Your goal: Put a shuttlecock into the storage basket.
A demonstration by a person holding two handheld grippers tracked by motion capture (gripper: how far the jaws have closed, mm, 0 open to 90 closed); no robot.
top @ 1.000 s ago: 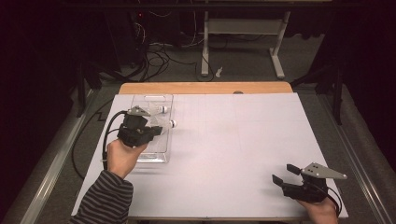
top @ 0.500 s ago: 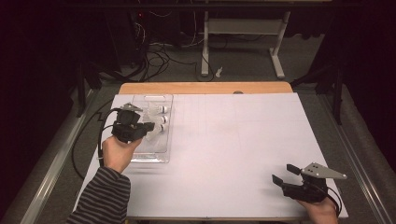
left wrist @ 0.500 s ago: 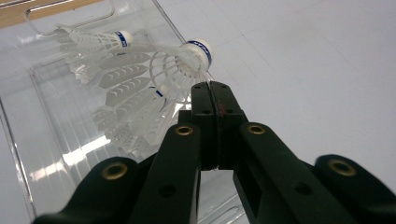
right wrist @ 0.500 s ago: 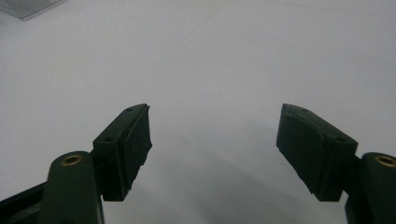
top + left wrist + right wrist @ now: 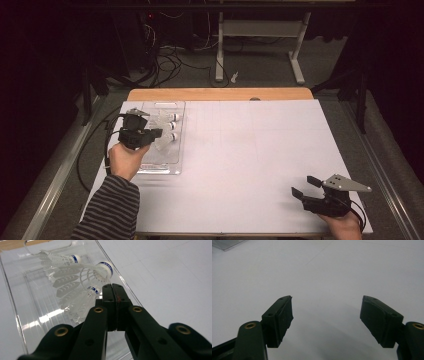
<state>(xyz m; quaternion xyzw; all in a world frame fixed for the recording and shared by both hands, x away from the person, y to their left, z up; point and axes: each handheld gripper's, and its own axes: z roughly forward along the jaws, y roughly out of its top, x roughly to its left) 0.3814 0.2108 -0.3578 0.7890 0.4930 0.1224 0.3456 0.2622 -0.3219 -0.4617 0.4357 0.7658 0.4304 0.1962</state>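
We find three white feathered shuttlecocks (image 5: 75, 280) with white cork heads ringed by a blue band, lying on their sides in a clear plastic rectangular tray (image 5: 167, 162). The tray has a handle cut-out at its far end and sits at about ten o'clock on the white paper-covered table (image 5: 250, 160). In the high view the cork heads point toward three o'clock and the feather skirts toward nine. In the left gripper view the skirts overlap one another; the feathers look clean and translucent, with their ribs plainly visible.

We note the left gripper (image 5: 112, 286), black and held in the person's left hand (image 5: 125, 159), over the tray. Its jaws are pressed fully together with nothing between them. Its tips lie just beside the nearest shuttlecock (image 5: 82, 298); we cannot tell whether they touch it.

We note the right gripper (image 5: 306, 186), black with a grey three-cornered plate on top, at about five o'clock on the table, well apart from the tray. Its jaws stand wide apart and hold nothing, with bare white table surface beneath them.
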